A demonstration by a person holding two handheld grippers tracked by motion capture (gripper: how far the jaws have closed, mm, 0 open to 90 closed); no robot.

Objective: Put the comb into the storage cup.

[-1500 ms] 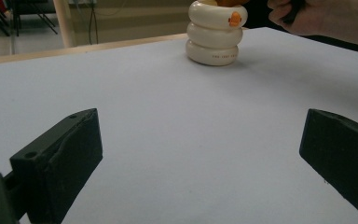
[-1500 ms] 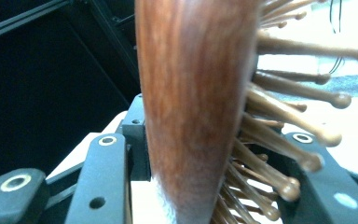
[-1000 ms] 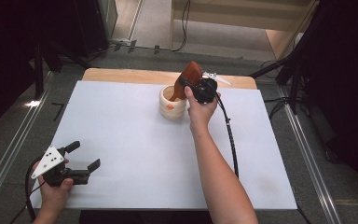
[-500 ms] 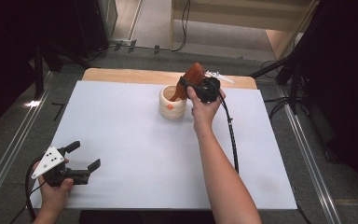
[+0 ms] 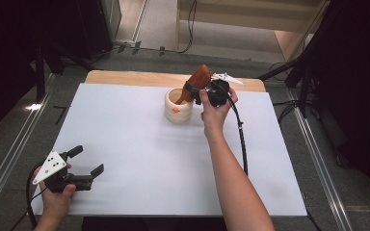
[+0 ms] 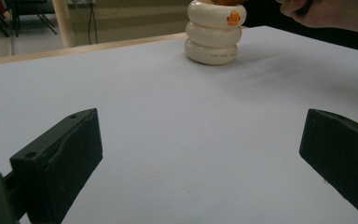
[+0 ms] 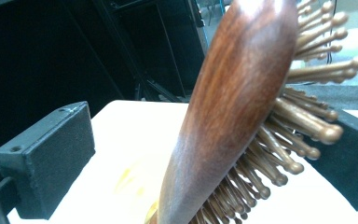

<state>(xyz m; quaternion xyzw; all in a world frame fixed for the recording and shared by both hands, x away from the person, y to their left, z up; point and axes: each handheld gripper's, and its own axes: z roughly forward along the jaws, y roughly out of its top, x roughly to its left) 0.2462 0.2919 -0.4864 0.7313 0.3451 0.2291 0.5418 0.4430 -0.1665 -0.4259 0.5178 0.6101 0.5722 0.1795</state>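
Note:
A wooden hairbrush (image 5: 200, 78) stands handle-down in a cream ribbed cup (image 5: 178, 109) at the back of the table, leaning right. My right gripper (image 5: 193, 91) is around the brush head. Its jaws have just been opening and stand open. In the right gripper view the brush (image 7: 233, 107) rises between the jaws of my right gripper (image 7: 205, 135), clear of the left pad, its bristles toward the right one. My left gripper (image 5: 87, 160) rests open and empty near the table's front left corner. In the left gripper view, the cup (image 6: 214, 37) shows far ahead of my left gripper (image 6: 200, 154).
A white sheet (image 5: 139, 154) covers the table, with a strip of bare wood (image 5: 125, 77) along the far edge. The right gripper's cable (image 5: 242, 139) trails along the forearm. Dark stands and floor rails flank the table on both sides.
The right gripper's jaws have spread off the brush, which stays leaning in the cup. The right hand shifted slightly. The left gripper has not moved.

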